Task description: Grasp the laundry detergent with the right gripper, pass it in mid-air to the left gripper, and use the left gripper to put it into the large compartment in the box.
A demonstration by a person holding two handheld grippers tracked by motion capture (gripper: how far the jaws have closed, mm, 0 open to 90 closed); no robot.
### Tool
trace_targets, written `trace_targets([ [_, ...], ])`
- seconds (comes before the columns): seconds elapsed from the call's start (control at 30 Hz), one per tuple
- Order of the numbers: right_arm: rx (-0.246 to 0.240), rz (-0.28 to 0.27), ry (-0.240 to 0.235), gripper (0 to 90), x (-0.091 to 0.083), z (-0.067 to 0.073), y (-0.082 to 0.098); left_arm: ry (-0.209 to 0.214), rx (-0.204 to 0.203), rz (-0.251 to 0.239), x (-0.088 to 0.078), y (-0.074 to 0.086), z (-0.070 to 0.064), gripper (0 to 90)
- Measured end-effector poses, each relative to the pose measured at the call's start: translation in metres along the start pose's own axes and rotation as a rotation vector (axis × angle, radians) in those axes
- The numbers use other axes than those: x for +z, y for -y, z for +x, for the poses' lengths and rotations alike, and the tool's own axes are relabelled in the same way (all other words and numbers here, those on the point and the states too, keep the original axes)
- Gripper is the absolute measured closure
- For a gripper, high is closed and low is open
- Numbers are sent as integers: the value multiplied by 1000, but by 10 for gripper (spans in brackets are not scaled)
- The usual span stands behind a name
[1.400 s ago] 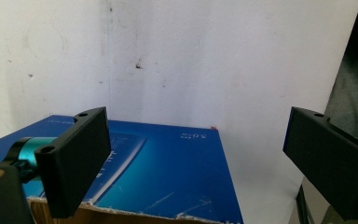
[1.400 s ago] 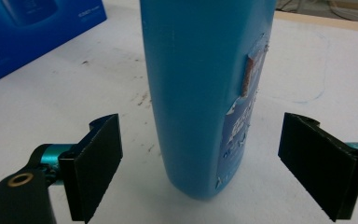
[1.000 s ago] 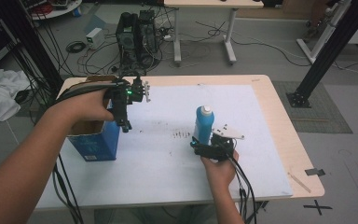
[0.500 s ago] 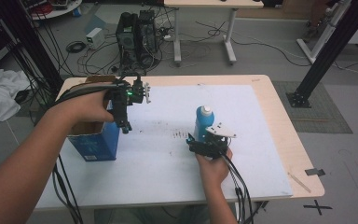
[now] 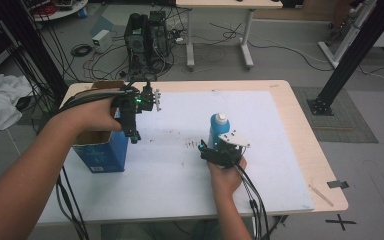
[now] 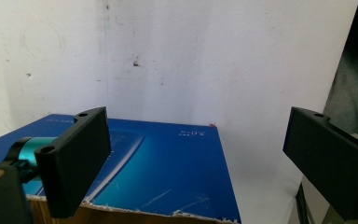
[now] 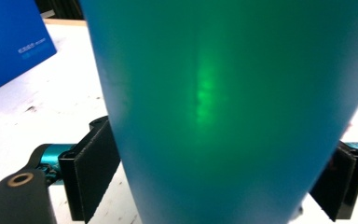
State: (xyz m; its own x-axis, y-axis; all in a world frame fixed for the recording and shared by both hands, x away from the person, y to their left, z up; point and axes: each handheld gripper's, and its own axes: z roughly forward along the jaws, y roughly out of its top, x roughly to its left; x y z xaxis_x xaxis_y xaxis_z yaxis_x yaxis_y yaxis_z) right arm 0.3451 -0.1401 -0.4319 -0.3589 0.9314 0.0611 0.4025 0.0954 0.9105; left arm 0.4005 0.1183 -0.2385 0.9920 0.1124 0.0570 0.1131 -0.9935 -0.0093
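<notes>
A blue bottle (image 5: 218,128) with a white cap stands upright on the white mat (image 5: 265,150). My right gripper (image 5: 213,146) is open, with a jaw on each side of the bottle's lower body. In the right gripper view the bottle (image 7: 223,93) sits between the jaws of the right gripper (image 7: 214,182). An open blue cardboard box (image 5: 101,154) stands at the mat's left edge. My left gripper (image 5: 133,134) hangs open and points down over the box's right rim. In the left gripper view nothing is between the jaws of the left gripper (image 6: 196,158), and the box side (image 6: 168,168) lies below.
The wooden table (image 5: 300,115) extends beyond the mat on the right. Cables trail from both grippers off the near edge. A wooden stick (image 5: 321,194) lies at the near right corner. Dark specks mark the mat (image 5: 187,145) between the box and the bottle.
My right gripper has moved forward, bringing its jaws around the bottle. The left gripper has stayed over the box.
</notes>
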Motion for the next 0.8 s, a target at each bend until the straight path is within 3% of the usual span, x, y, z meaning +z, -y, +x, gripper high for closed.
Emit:
trace_targets([
  [0.07,-19,-11,21,128,3,1,0,-1,0,3,0,-1,0,74],
  [0.1,-19,-11,21,128,3,1,0,-1,2,2,1,-1,0,74],
  [0.13,10,-4,18,128,3,3,0,-2,2,3,1,-2,0,74],
  [0.17,-16,-12,29,129,4,2,0,-1,2,2,1,-2,0,74],
  [0.27,-9,-22,43,143,5,2,0,-2,2,4,2,-3,-1,74],
  [0.37,10,-21,41,184,4,3,0,1,3,3,2,-3,-1,74],
  [0.43,-12,-34,48,193,4,3,-1,-2,1,3,2,-3,-1,74],
  [0.47,10,-30,47,225,3,5,0,-2,1,6,2,-3,0,74],
  [0.8,7,-35,66,235,4,6,0,-2,-2,1,2,-2,-1,74],
])
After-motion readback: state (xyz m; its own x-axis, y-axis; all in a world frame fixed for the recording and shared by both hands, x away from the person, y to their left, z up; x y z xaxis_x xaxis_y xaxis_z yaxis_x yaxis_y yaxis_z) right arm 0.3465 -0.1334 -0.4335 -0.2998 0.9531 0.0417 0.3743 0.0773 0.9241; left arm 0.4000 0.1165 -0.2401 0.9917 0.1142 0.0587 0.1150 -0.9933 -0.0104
